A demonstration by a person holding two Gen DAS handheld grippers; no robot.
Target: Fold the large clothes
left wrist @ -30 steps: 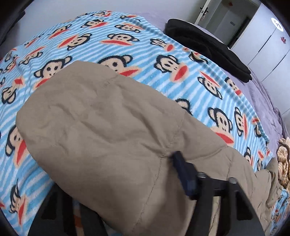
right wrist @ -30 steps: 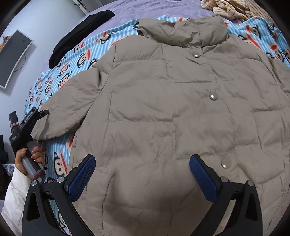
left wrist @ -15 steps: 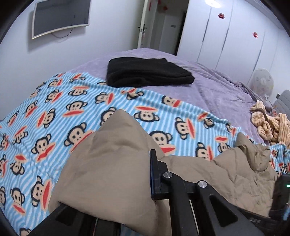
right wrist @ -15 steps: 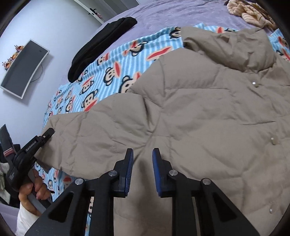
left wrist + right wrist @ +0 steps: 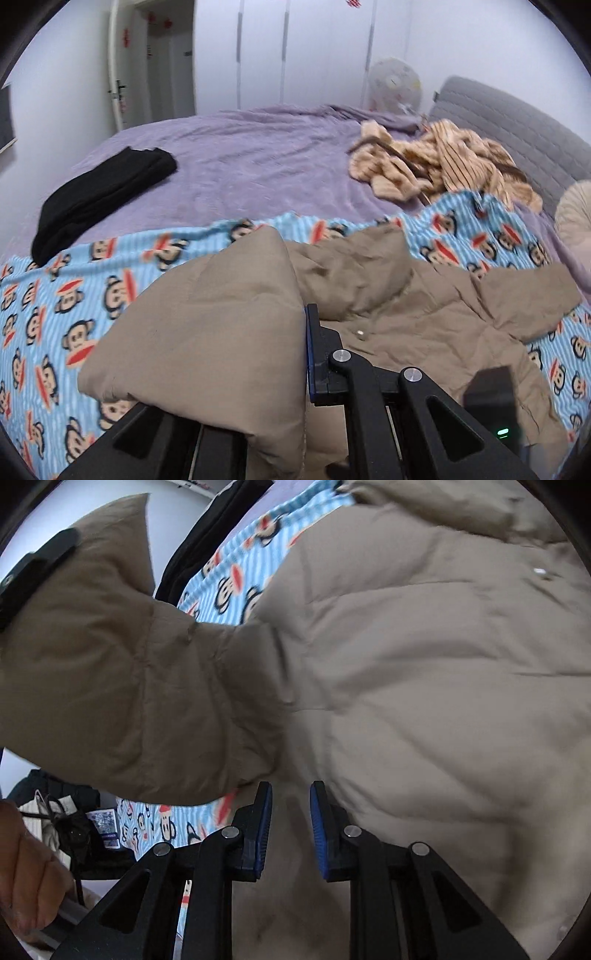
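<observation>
A khaki puffer jacket (image 5: 406,325) lies front up on a blue monkey-print blanket (image 5: 55,314). My left gripper (image 5: 303,354) is shut on the cuff of one sleeve (image 5: 207,332), which drapes over its left finger and hides it. In the right wrist view that sleeve (image 5: 110,664) hangs lifted off the bed, with the left gripper (image 5: 37,565) at its top end. My right gripper (image 5: 291,823) sits low at the jacket's (image 5: 424,683) side under the armpit. Its blue pads are close together with puffy fabric pinched between them.
A folded black garment (image 5: 103,195) and a heap of tan striped clothing (image 5: 443,166) lie on the purple bedsheet (image 5: 258,166). A grey headboard (image 5: 517,122) stands at the right. A person's hand (image 5: 26,867) shows at the lower left, with clutter (image 5: 74,823) on the floor beside it.
The left gripper closed on the sleeve cuff, rolled upright and carried it up and across toward the jacket's body. The right gripper's jaws went from wide open to nearly together at the jacket's side.
</observation>
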